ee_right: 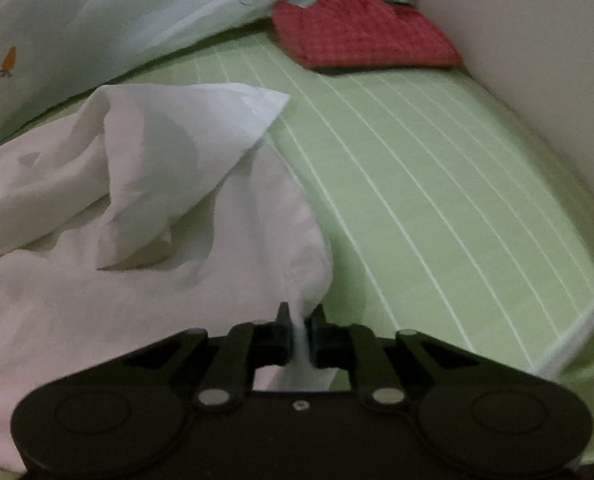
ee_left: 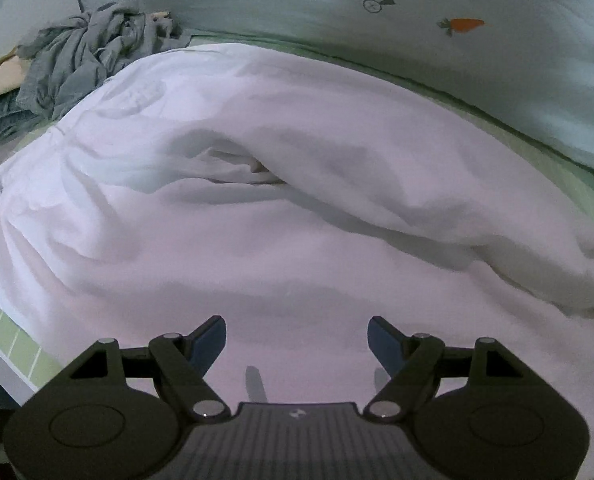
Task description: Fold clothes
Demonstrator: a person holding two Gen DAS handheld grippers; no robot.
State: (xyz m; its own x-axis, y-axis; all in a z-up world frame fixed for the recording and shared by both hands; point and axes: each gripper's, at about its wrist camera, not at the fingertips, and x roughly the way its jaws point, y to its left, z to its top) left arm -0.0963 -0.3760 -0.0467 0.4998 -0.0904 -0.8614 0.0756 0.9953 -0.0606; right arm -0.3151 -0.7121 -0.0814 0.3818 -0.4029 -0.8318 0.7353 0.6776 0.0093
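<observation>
The white garment [ee_left: 281,208] lies rumpled across your green striped bed [ee_right: 437,184]. Your right hand-held gripper [ee_right: 299,332] sits low at its edge, clenched on a pinch of fabric. Your left hand-held gripper [ee_left: 297,340] hovers over the cloth, fingers spread, holding nothing.

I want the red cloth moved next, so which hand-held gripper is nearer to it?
Right. The right hand-held gripper faces the red cloth across the sheet; the left hand-held gripper hovers over the white garment.

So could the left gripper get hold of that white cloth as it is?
Probably yes. The left gripper hangs open right over the white cloth, with nothing between its fingers and the fabric.
</observation>
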